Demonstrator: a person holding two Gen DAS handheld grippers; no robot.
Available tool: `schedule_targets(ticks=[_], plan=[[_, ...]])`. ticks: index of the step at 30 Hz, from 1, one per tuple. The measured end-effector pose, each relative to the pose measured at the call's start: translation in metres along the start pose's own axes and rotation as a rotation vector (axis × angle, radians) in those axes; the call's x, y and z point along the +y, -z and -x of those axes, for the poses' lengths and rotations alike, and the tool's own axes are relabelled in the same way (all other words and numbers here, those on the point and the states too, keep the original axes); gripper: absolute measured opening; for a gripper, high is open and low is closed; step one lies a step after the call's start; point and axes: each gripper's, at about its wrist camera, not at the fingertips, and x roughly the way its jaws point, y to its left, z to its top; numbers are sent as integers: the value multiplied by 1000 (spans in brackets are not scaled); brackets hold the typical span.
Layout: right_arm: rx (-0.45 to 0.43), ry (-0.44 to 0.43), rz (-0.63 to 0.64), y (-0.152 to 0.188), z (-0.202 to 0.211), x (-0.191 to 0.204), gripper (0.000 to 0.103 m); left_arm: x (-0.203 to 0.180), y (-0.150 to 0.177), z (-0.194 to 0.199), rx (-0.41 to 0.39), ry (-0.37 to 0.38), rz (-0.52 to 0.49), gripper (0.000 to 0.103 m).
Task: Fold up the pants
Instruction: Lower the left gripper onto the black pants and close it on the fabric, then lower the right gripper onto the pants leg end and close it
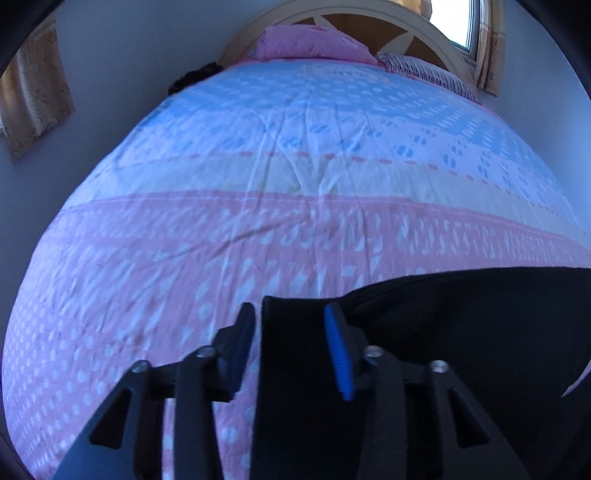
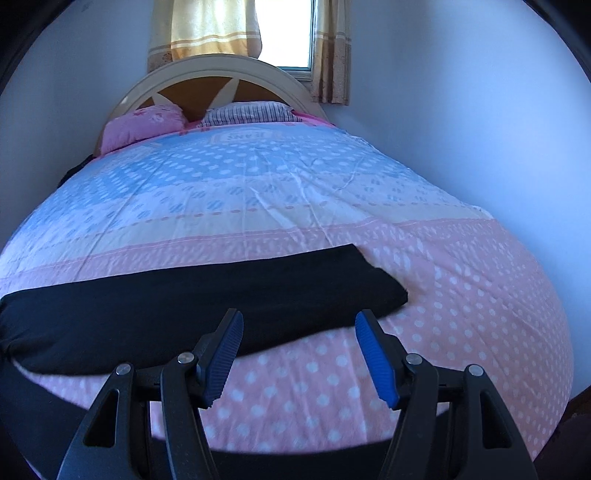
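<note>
Left tool [image 1: 291,314]: jaws spread, released, straddling end of black pants [image 1: 461,332]. Right tool [image 2: 299,325]: jaws wide, released, holding nothing, hovering at near edge of pants [image 2: 184,306]. Pants lie as flat band across pink dotted bedspread [image 2: 424,295]. Beyond: pink pillow [image 2: 142,123], striped pillow [image 2: 247,112], headboard [image 2: 221,66], window [image 2: 284,33].

Pants [image 2: 184,295]: matt black cloth, smooth. Bedsheet [image 2: 295,192]: thin printed cotton-like cloth, creased. Right tool [image 2: 299,354]: matt black plastic, ribbed blue pads [image 2: 375,354], shiny metal screws. Headboard [image 2: 207,66]: smooth cream-painted rim, brown panels.
</note>
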Motion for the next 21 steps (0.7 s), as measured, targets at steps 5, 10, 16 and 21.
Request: schedule_targets(ticks=[5,10,16,21], plan=[[26,14,-9,-7,-19,-9,65,3,0,-2,-4,20,7,35],[67,23,-83,-20,-38,-38,65,5,-3,-4,-10,17,-4,27],[124,47,-148,-35,-62,-78,65,3,-5,-6,-10,13,-18,27],[191,21,-236,-48,-94,-112,65,2,-9,-8,7,-3,-16,32]])
